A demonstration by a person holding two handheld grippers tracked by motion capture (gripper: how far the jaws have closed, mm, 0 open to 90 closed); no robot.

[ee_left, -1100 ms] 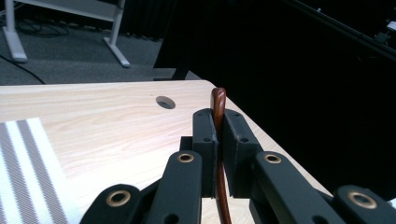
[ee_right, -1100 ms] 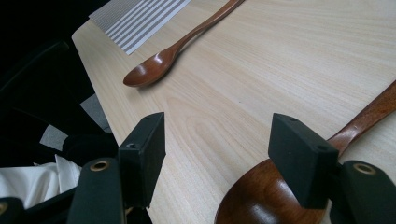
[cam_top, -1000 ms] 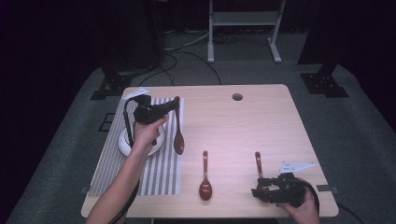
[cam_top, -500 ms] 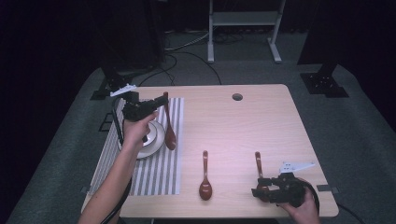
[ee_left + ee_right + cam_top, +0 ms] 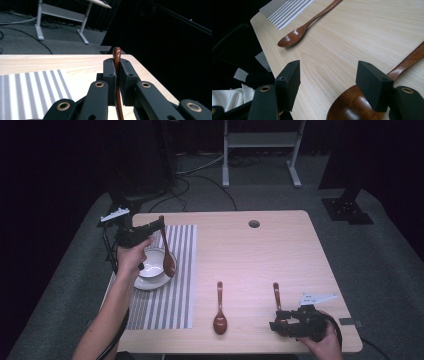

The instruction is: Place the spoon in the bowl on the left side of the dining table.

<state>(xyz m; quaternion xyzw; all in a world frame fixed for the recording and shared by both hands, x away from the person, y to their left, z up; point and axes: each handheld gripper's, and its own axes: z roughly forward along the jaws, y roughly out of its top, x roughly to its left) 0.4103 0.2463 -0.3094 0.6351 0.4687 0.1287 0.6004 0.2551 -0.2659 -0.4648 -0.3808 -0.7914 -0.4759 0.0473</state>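
My left gripper (image 5: 158,225) is raised over the table's left side and shut on the handle of a brown wooden spoon (image 5: 168,262). The spoon hangs down with its bowl end over a white dish (image 5: 150,281). In the left gripper view the jaws (image 5: 116,68) pinch the handle (image 5: 116,53), which sticks up between them. A second spoon (image 5: 219,308) lies flat at the front middle. My right gripper (image 5: 278,325) rests open at the front right, its jaws on either side of the third spoon's bowl (image 5: 348,106).
A grey-striped placemat (image 5: 172,290) covers the left part of the wooden table (image 5: 260,255), under the dish. A round hole (image 5: 254,224) sits near the far edge. The second spoon (image 5: 298,35) and the placemat's corner (image 5: 287,10) lie ahead of the right gripper.
My left gripper has carried the spoon leftward, from over the placemat to over the white dish. The right gripper has stayed put.
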